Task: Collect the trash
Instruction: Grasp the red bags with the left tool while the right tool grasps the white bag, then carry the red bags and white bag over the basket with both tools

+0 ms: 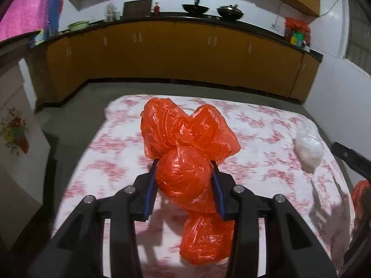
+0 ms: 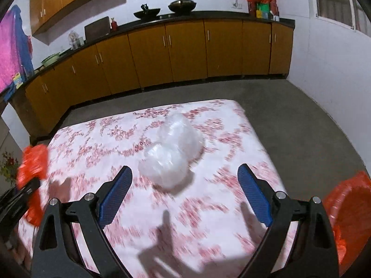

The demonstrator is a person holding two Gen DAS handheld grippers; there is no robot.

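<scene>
Tongs on the left point(image 1: 184, 173) clench a crumpled orange plastic bag point(image 1: 185, 150) above the floral worktop point(image 1: 111, 148); right tongs point(image 2: 184, 180) gape before a clear bag point(image 2: 172, 153).

You'll find nothing legible here; the colourful box point(image 1: 297, 37) on the counter point(image 1: 231, 22) shows only blurred patches; the small packet point(image 2: 17, 81) by the pink cloth point(image 2: 9, 53) is unreadable too.

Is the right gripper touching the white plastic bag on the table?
Apart. The right wrist view shows the right gripper open, with patterned tablecloth visible between both fingers and the white plastic bag.
</scene>
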